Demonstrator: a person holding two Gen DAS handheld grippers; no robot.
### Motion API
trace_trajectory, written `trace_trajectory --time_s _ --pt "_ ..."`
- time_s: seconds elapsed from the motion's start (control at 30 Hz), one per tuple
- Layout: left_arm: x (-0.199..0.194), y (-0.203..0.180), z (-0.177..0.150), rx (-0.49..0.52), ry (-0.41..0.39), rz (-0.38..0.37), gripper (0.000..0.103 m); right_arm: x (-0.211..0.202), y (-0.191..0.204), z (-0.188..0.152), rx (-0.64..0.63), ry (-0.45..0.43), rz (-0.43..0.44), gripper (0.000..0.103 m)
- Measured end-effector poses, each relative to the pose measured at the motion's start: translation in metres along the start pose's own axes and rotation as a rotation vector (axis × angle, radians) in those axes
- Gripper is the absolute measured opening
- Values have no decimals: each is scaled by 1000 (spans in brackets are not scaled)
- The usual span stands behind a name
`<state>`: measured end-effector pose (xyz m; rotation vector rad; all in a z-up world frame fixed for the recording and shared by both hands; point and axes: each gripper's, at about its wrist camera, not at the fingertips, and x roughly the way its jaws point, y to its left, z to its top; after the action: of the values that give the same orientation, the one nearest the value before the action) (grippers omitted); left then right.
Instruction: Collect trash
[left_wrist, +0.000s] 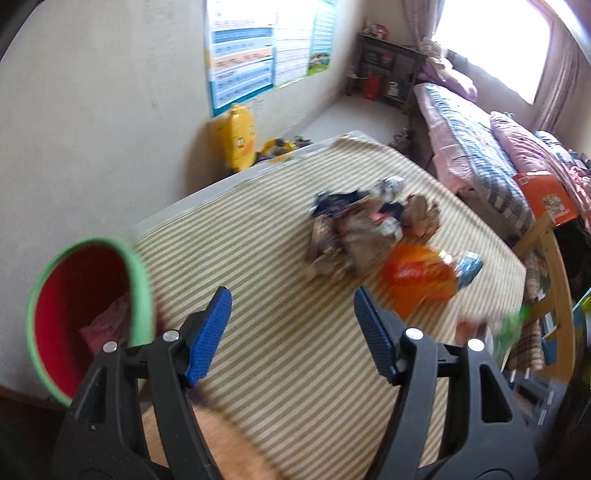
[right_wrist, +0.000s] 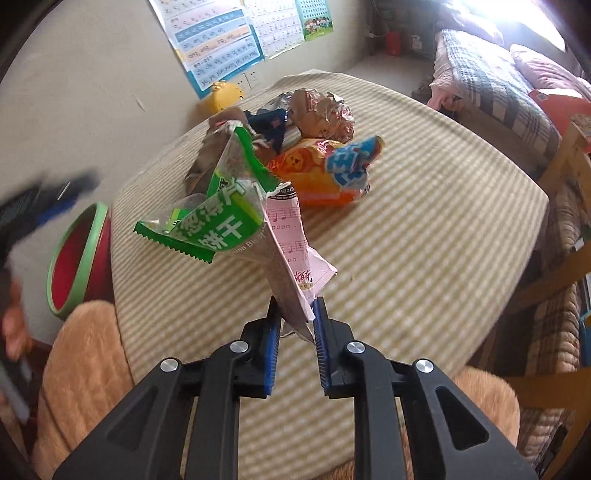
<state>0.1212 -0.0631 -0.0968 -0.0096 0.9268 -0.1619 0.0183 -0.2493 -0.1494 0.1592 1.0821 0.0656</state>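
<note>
Right tongs (right_wrist: 295, 317): blue-padded jaws clamped on the lower end of two wrappers, held above the near part of the table. Green wrapper (right_wrist: 207, 218): clear film with green zigzag-cut borders and white characters, crumpled, fanned up and to the left. Pink wrapper (right_wrist: 295, 243): pale pink printed with music notes, creased, alongside the green one in the same grip.

Left tongs (left_wrist: 291, 325): jaws wide apart, holding nothing, above the table's near-left part; image blurred.

Table (right_wrist: 424, 236): covered in a cream and olive striped cloth.

Trash pile (right_wrist: 314, 147): at the middle of the table, toward its far edge. Contents: orange snack bag (right_wrist: 314, 177) with a blue-and-white end, crumpled brown paper ball (right_wrist: 325, 114), dark blue wrapper (right_wrist: 269, 123), silver foil scraps.

Bin (left_wrist: 88, 317): red inside, green rim, beside the table's left edge, something pink inside it.

Wall posters (right_wrist: 218, 40): beyond the far edge.
</note>
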Motion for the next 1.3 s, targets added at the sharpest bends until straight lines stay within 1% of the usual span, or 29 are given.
trace_trajectory --time_s 0.07,0.1,0.13,0.2,0.23,0.3,0.33,0.37,0.43,0.57,0.6,0.63,0.73,0.83,0.9,0.97,1.17,1.27,1.3 --pt "18 -16 15 -4 0 -28 66 0 8 -4 -73 -17 -95 18" --pt "25 -23 20 0 6 -28 66 3 10 -5 -98 -20 -146 20" --pt "33 -29 25 4 14 -29 66 4 10 -6 -102 -23 -164 22" --pt "55 -44 36 16 33 -33 66 10 7 -8 -105 -19 -196 22" --pt "64 -50 40 17 49 -28 66 11 3 -9 -96 -16 -184 24" --pt "78 -58 46 17 67 -42 66 10 -8 -10 -70 -31 -164 37" --pt "85 -64 49 27 71 -43 71 7 -12 -10 -53 -47 -159 54" --pt "90 -68 50 37 77 -36 72 5 -18 -11 -38 -61 -150 60" --pt "107 -75 53 42 118 -20 73 0 -28 -9 4 -86 -120 60" --pt "131 -72 46 9 203 -10 72 -2 -44 -6 76 -103 -71 60" --pt "134 -69 44 0 214 -13 69 -4 -48 -6 94 -110 -59 60" --pt "134 -67 43 -6 218 -19 53 -4 -51 -6 106 -115 -51 60" --pt "128 -64 39 -8 211 -33 49 -5 -56 -6 134 -124 -23 60" --pt "115 -61 39 -21 195 -56 47 -6 -58 -6 146 -126 2 60" --pt "96 -56 39 -34 163 -78 47 -7 -57 -7 145 -129 10 60" --pt "77 -54 37 -31 125 -92 47 -7 -56 -7 144 -125 11 63" --pt "25 -43 24 -34 34 -112 47 4 -54 -9 156 -65 53 66" --pt "4 -33 17 -58 12 -126 48 4 -49 -11 159 -13 135 63" --pt "-2 -30 14 -63 6 -127 48 0 -47 -12 160 -8 154 63"
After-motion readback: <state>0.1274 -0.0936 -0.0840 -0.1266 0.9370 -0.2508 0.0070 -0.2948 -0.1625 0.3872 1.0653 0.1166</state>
